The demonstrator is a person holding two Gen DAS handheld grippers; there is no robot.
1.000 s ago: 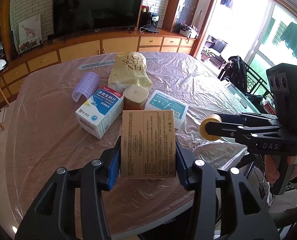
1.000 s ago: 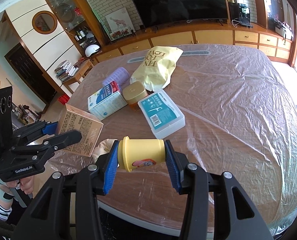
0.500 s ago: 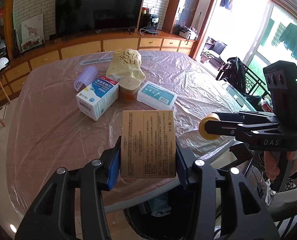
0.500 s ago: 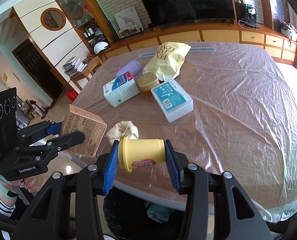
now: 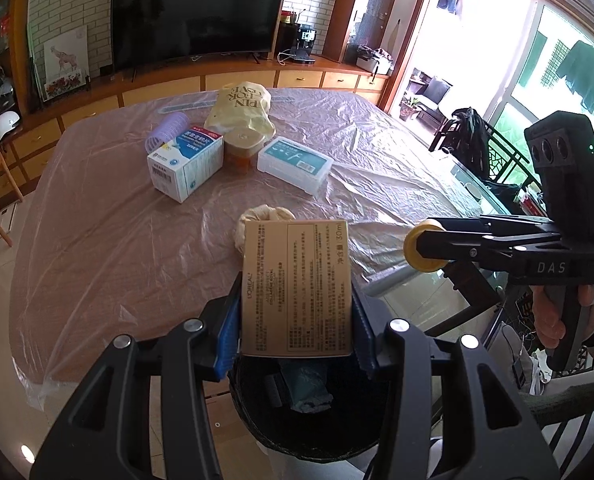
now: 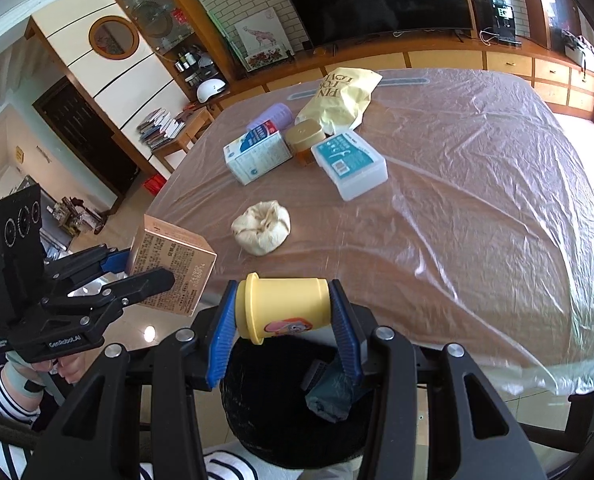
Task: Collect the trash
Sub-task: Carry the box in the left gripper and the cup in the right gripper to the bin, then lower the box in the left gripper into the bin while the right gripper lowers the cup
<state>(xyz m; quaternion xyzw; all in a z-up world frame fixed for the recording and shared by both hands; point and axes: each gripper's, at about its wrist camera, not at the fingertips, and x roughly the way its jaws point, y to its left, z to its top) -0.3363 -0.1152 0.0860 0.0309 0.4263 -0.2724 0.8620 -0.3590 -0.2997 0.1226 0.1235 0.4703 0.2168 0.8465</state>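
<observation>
Two hand-held grippers, each carrying one item over the black bin [image 6: 281, 408] that sits just off the near edge of the counter [image 6: 477, 208].

Left hand-held gripper [image 5: 297, 320]: blue pads pinching a tan carton [image 5: 297, 288] by its two narrow sides. Long axis runs forward along the fingers, printed face up, far end reaching out over the counter edge, near end above the bin's mouth. From the right wrist view the same carton [image 6: 173, 272] hangs tilted, just left of the bin.

Right hand-held gripper [image 6: 283, 316]: pads pressed on a small yellow tub [image 6: 283, 308], lying on its side. Long axis runs crosswise between the fingers, lid end to the left, base to the right, sticker facing the camera. Directly above the bin.

Bin contents: crumpled teal scrap [image 6: 329, 396] and a dark piece beside it.

Counter, under clear plastic sheet:
- crumpled cream tissue ball [image 6: 261, 226], nearest the bin;
- white-and-blue box [image 6: 257, 156], amber jar [image 6: 307, 140] and teal-labelled plastic case [image 6: 349, 162], clustered farther from the bin;
- purple roller [image 6: 271, 116] and yellow bag [image 6: 341, 98], farthest back.
</observation>
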